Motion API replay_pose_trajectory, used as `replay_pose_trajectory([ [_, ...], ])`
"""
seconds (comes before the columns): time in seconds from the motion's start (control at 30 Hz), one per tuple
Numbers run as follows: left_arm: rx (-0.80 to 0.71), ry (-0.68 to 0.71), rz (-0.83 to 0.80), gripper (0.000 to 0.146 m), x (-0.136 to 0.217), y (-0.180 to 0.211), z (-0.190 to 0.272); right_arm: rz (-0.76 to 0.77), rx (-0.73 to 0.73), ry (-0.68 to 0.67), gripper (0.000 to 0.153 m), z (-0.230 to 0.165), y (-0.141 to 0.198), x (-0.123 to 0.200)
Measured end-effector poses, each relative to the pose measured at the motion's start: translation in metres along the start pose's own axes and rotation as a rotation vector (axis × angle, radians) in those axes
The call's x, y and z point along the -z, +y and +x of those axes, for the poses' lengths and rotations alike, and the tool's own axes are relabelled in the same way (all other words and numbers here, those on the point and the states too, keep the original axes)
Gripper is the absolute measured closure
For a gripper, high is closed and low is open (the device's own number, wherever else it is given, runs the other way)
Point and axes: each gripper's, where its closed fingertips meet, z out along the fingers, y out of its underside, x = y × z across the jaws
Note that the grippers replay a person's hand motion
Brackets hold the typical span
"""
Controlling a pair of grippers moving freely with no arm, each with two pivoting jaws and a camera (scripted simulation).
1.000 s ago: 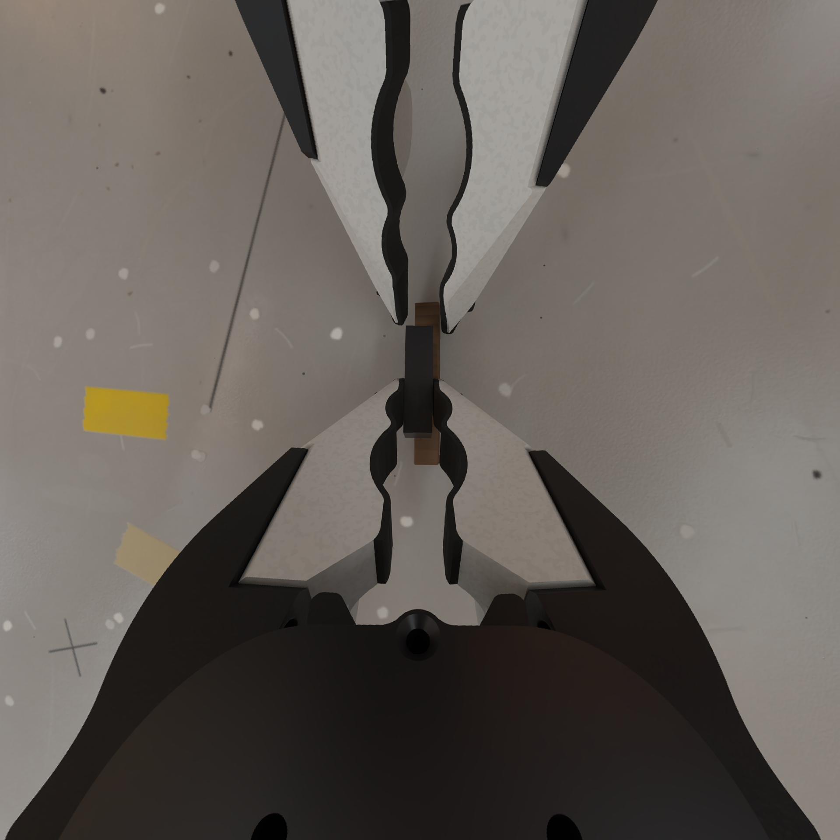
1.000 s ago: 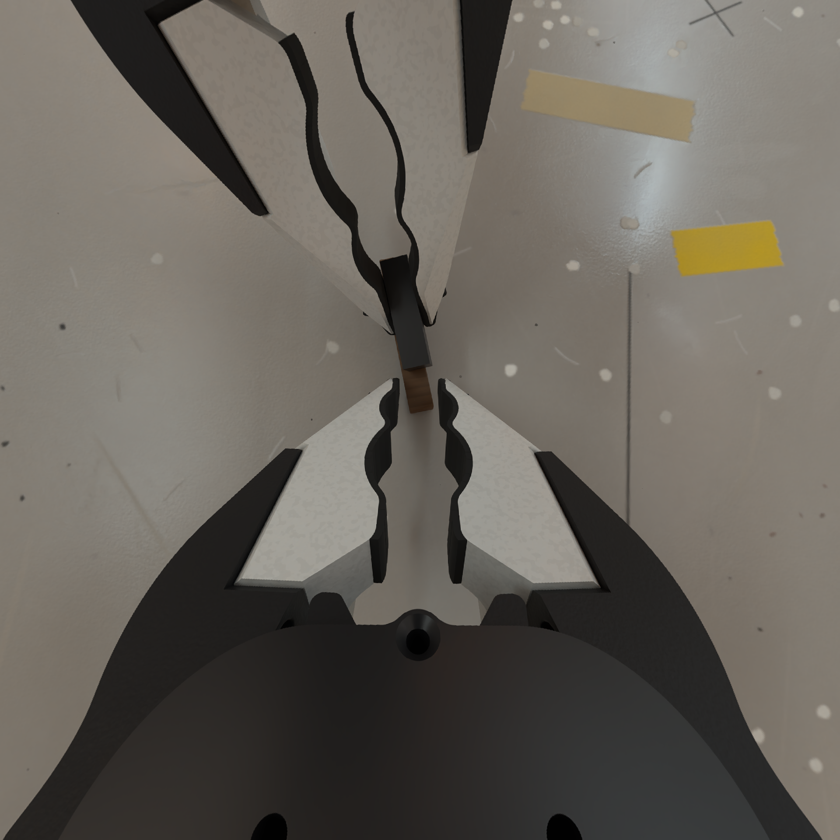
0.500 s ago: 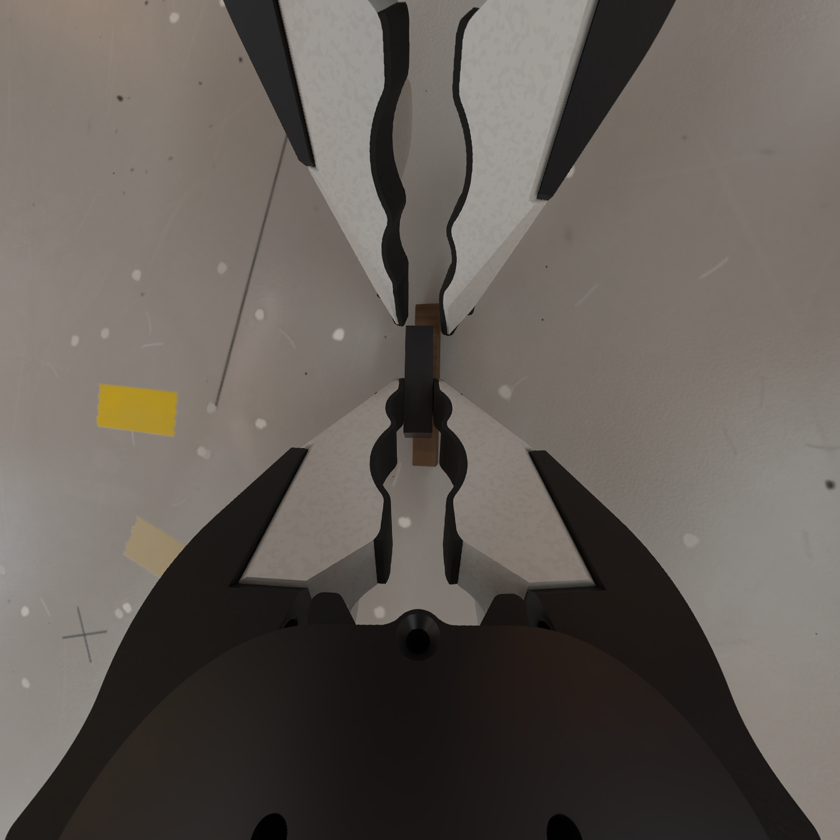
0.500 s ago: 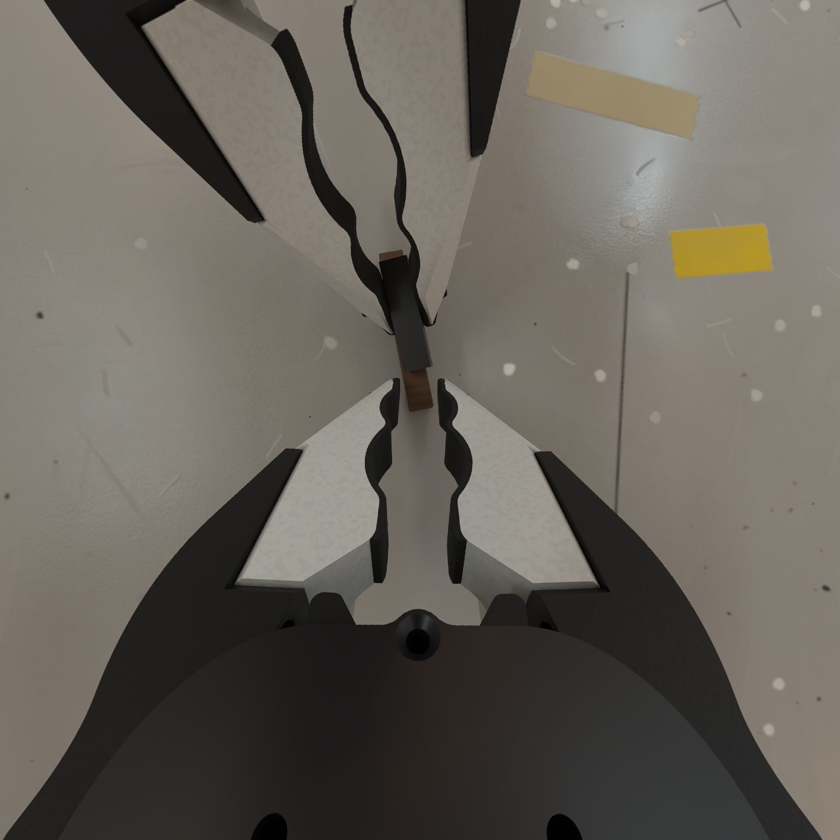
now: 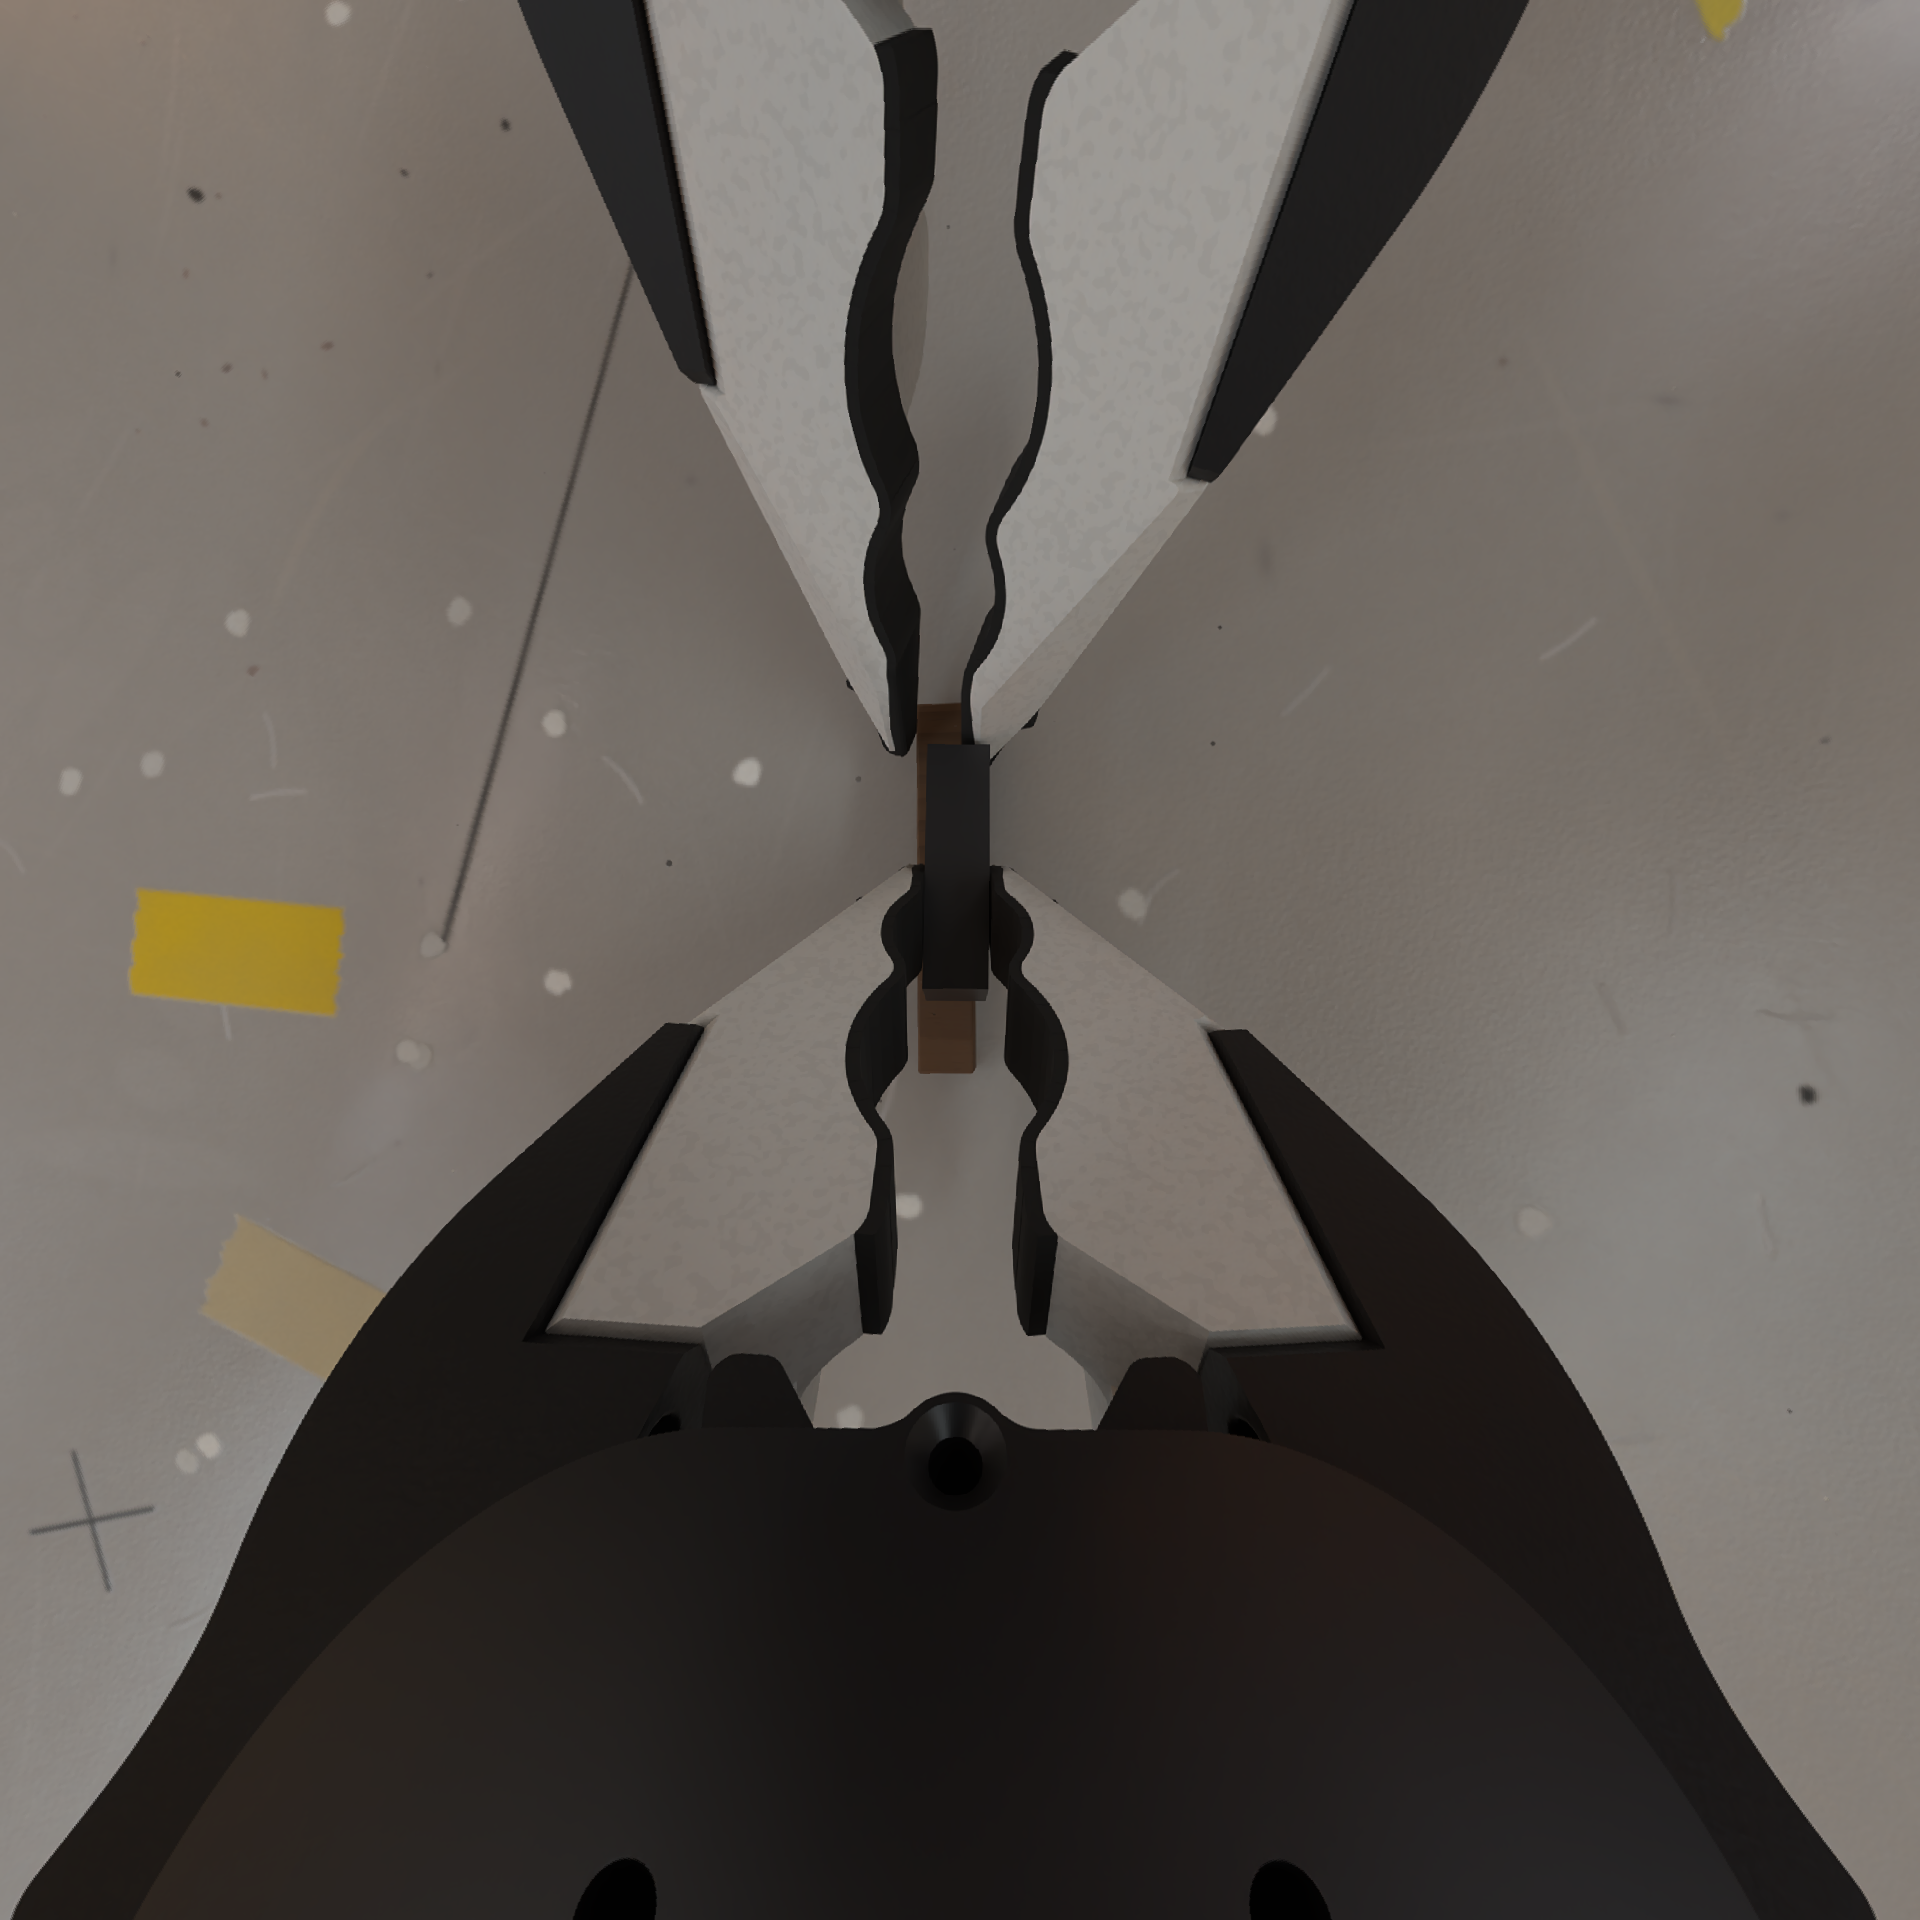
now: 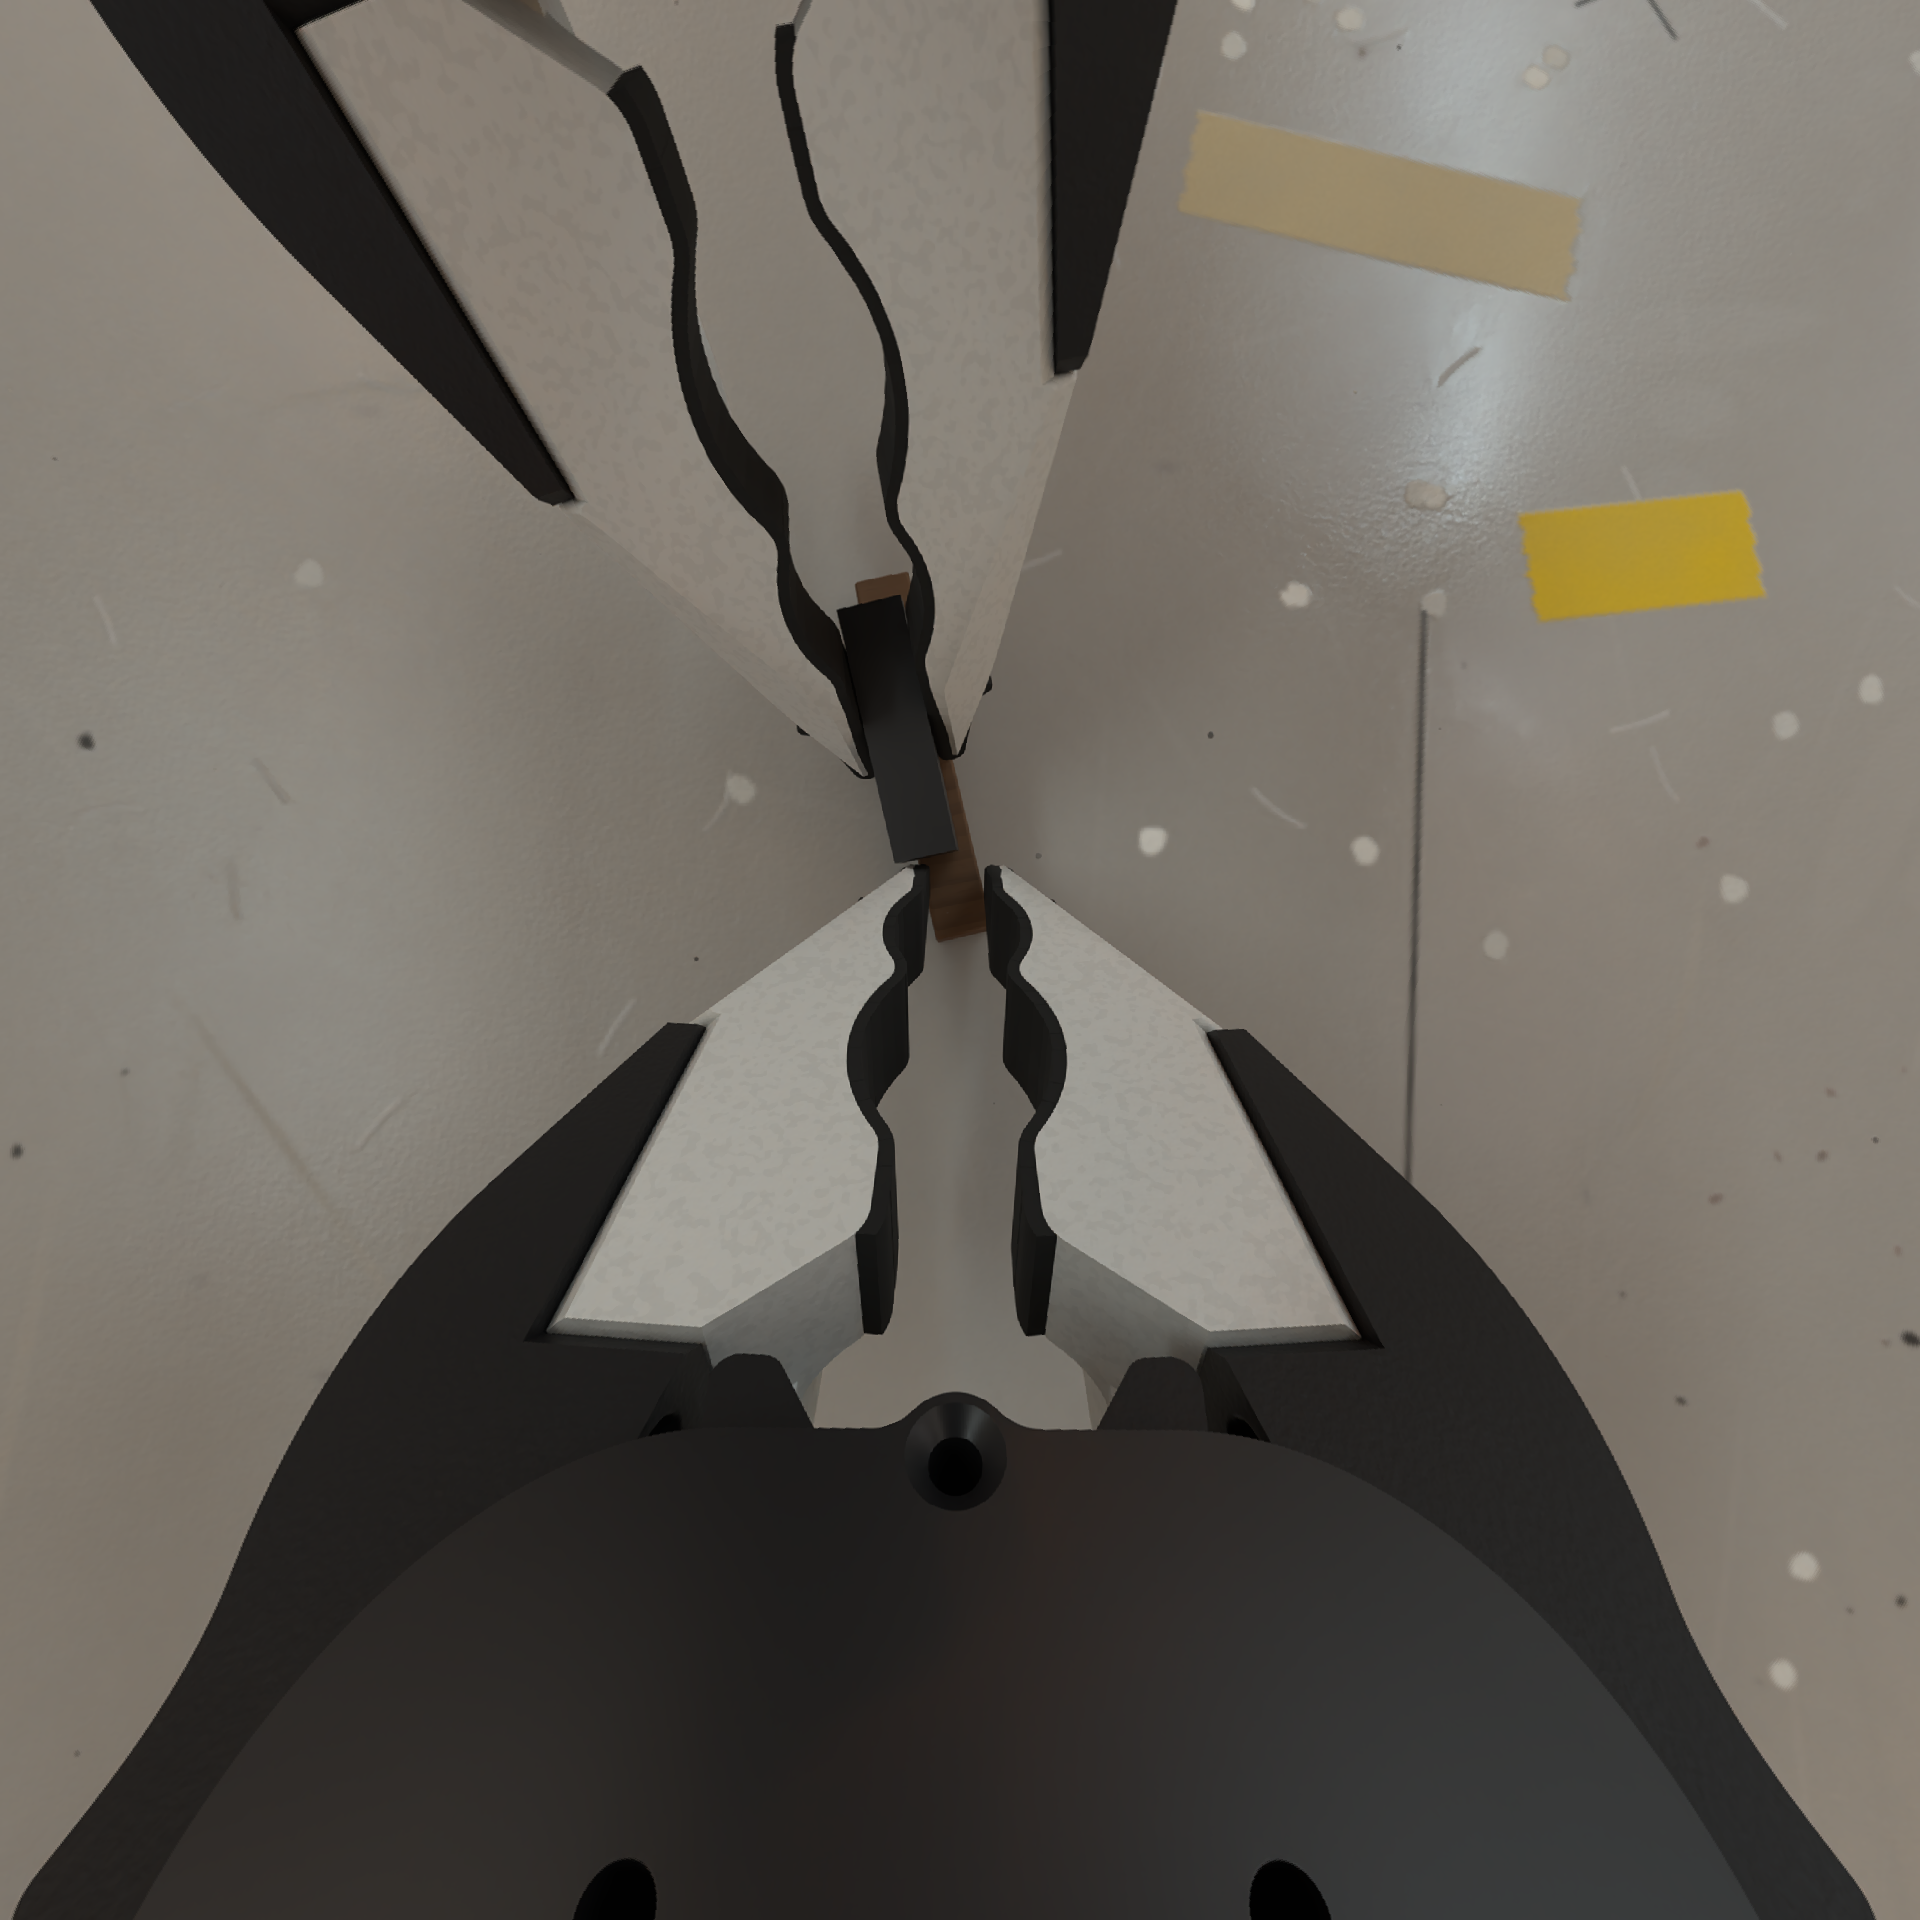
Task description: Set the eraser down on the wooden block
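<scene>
Our left gripper [image 5: 954,883] clamps the black eraser [image 5: 954,868] directly over the wooden block [image 5: 948,1034]; our right gripper [image 6: 954,883] brackets the block, contact unclear. Releasing off-centre could tip the eraser onto the bench [image 5: 1507,831].

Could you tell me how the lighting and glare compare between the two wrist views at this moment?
Left wrist view: dim, even light on the table, darkest near the left gripper clamping the eraser. Right wrist view: a bright glare streak crosses the table near the yellow tape; straight edges bow from wide-angle distortion.
</scene>
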Motion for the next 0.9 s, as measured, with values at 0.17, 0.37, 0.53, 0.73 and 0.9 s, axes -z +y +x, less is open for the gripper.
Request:
replay_pose_trajectory([
  [0.17, 0.015, 0.001, 0.023, 0.135, 0.000, 0.000, 0.000, 0.028, -0.021, -0.018, 0.142, 0.000, 0.000, 0.000],
  [0.37, -0.033, -0.042, 0.030, 0.135, 0.001, 0.001, -0.002, 0.043, -0.034, -0.061, 0.138, -0.002, 0.002, 0.004],
  [0.53, -0.004, -0.040, 0.018, 0.130, 0.004, 0.007, -0.007, 0.039, -0.034, -0.063, 0.134, -0.001, 0.005, 0.006],
  [0.73, 0.034, -0.072, 0.041, 0.122, 0.020, 0.015, -0.012, 0.037, -0.023, -0.053, 0.132, 0.001, 0.006, 0.006],
  [0.9, 0.104, -0.191, 0.063, 0.114, 0.063, 0.033, -0.031, 0.028, -0.012, -0.039, 0.121, 0.002, 0.007, 0.007],
])
